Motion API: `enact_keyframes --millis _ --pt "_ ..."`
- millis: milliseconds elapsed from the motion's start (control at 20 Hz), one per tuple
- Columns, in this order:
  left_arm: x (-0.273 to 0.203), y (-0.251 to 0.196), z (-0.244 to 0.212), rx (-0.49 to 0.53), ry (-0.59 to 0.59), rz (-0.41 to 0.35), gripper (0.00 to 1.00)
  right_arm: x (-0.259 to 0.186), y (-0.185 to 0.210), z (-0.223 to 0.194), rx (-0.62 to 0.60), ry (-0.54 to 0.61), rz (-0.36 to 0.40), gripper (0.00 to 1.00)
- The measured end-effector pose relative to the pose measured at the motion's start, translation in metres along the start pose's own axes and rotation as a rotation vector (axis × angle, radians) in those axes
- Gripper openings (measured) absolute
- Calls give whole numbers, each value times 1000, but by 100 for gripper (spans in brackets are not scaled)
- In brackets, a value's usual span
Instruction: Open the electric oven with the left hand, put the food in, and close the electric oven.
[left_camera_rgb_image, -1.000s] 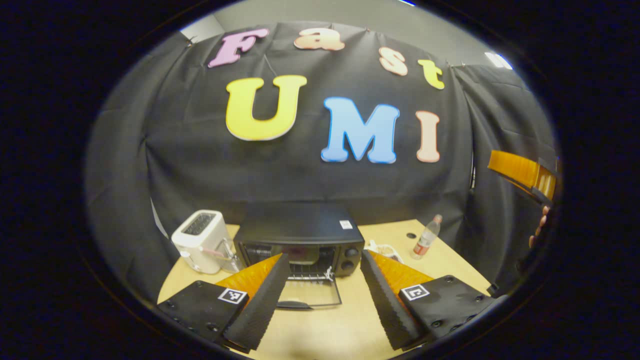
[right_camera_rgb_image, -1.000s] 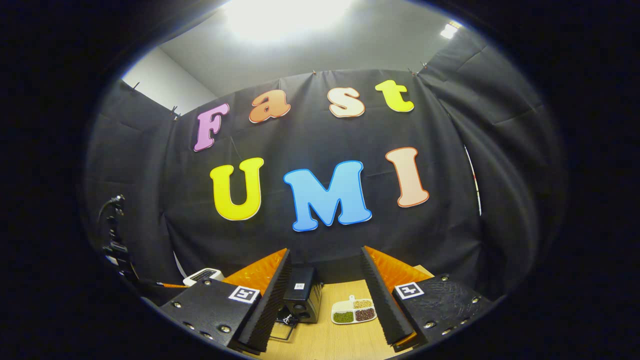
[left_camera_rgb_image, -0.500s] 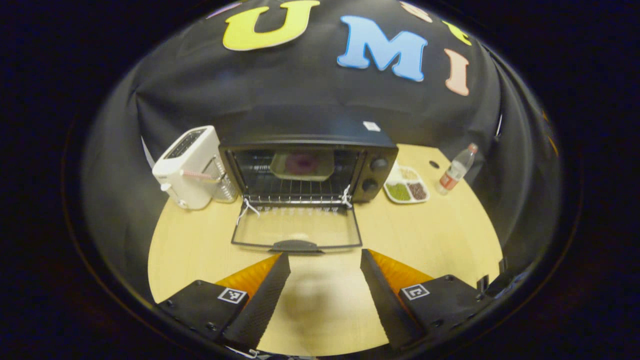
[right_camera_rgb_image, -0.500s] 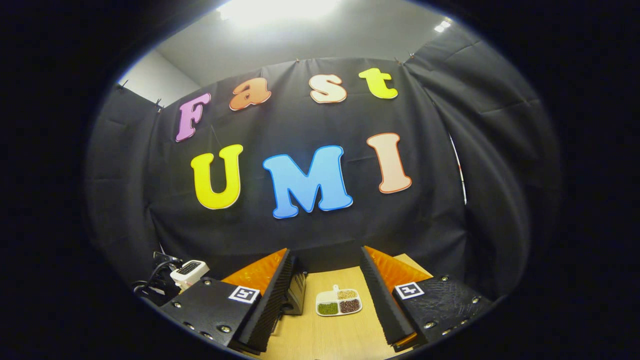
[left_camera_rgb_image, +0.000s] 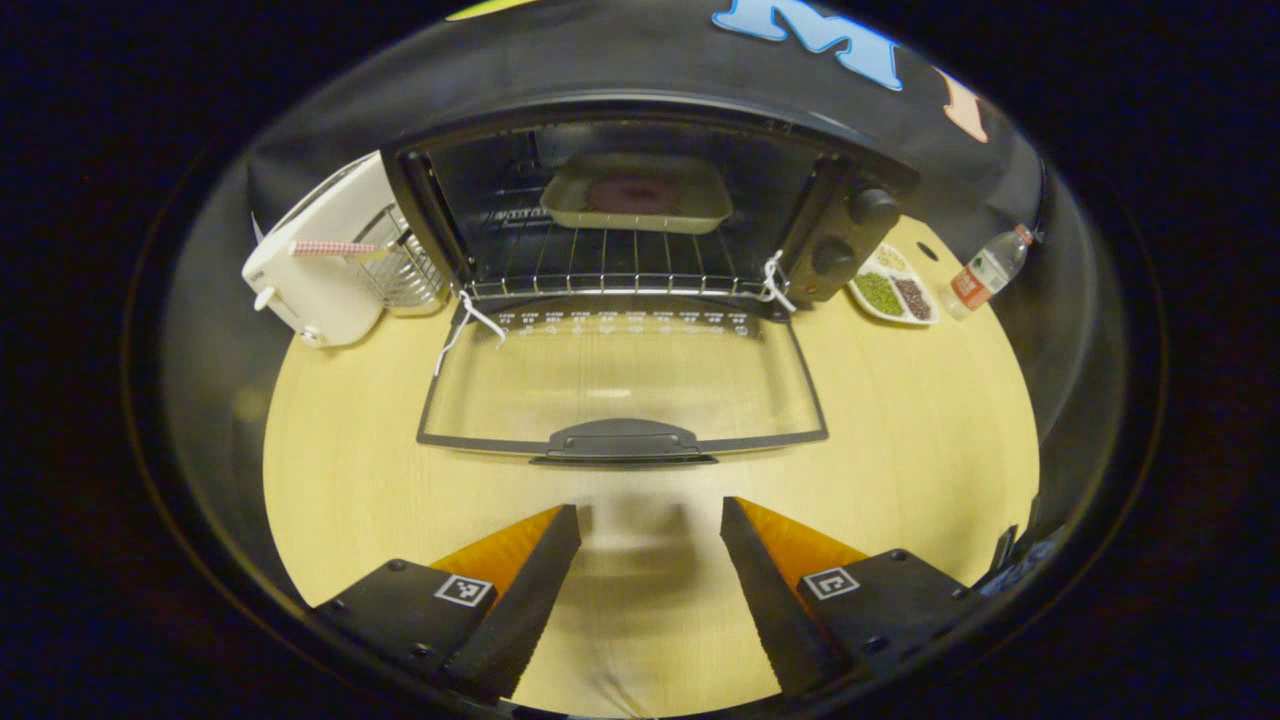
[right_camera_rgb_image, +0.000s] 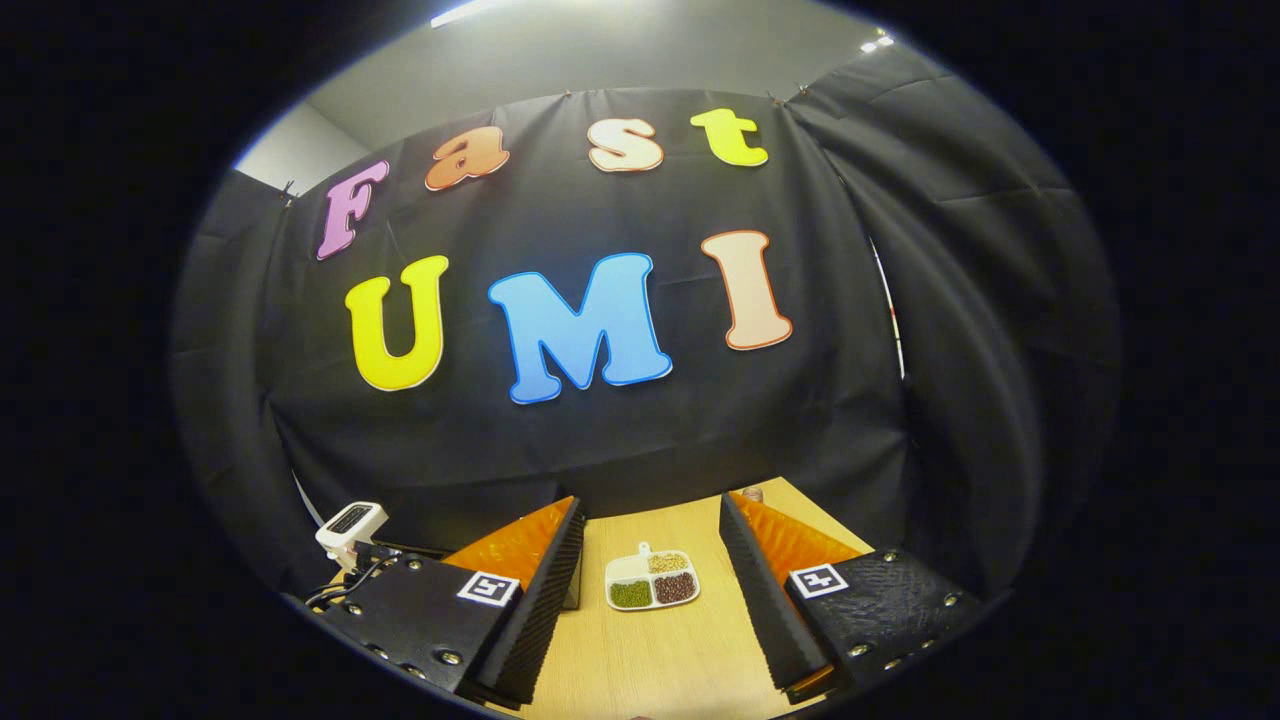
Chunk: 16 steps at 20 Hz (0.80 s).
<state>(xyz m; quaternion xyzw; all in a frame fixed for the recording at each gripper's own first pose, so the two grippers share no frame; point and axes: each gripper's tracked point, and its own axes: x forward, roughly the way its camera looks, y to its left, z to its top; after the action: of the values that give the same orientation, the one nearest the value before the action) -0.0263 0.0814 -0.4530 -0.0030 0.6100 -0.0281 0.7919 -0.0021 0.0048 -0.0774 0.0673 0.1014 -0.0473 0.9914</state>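
Electric oven (left_camera_rgb_image: 640, 215) fills the upper centre, its glass door (left_camera_rgb_image: 620, 385) flat on the table (left_camera_rgb_image: 340, 470), food tray (left_camera_rgb_image: 637, 195) on the rack; left gripper (left_camera_rgb_image: 648, 530) released below, right gripper (right_camera_rgb_image: 650, 515) released around the divided dish (right_camera_rgb_image: 652, 580)

Left gripper view tilts down, close over the tabletop (left_camera_rgb_image: 350, 480), facing straight into the open oven (left_camera_rgb_image: 640, 200) just ahead. Right gripper view sits farther back, aimed up at the booth wall. Both catch the divided dish (left_camera_rgb_image: 893, 297) (right_camera_rgb_image: 652, 580) and white toaster (left_camera_rgb_image: 320, 265) (right_camera_rgb_image: 350, 522)
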Motion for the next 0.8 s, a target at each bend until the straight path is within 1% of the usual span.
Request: enact_keyframes --millis 50,100,200,250,300,350,400,500,550,600,650,750,800 --pt "7 2 -1 4 17 2 97 1 0 0 -3 0 -4 83" --pt "13 3 -1 1 27 -2 100 2 -1 1 -7 0 -8 83" --pt "23 9 1 8 46 13 100 3 -3 -1 -18 1 -26 83" --pt "30 11 3 8 50 14 97 4 -3 -2 -24 7 -32 83" --pt "35 12 4 4 53 15 100 4 -2 -5 -26 14 -35 83" --pt "40 12 3 2 72 11 100 4 -4 -6 -27 19 -40 83" --pt "41 13 3 10 80 16 97 5 -4 -6 -26 21 -42 83" --pt "44 15 5 33 90 20 97 6 -3 -8 -26 26 -46 83" --pt "45 15 4 36 101 19 100 7 -3 -8 -28 26 -49 83" --pt "44 14 5 30 105 17 96 7 -3 -8 -25 25 -51 83" --pt "42 14 5 29 104 16 96 8 -3 -8 -21 26 -51 83" --pt "35 14 6 41 83 16 96 8 -1 -10 -17 29 -49 83" --pt "30 13 7 41 71 15 100 10 1 -12 -14 34 -47 83"
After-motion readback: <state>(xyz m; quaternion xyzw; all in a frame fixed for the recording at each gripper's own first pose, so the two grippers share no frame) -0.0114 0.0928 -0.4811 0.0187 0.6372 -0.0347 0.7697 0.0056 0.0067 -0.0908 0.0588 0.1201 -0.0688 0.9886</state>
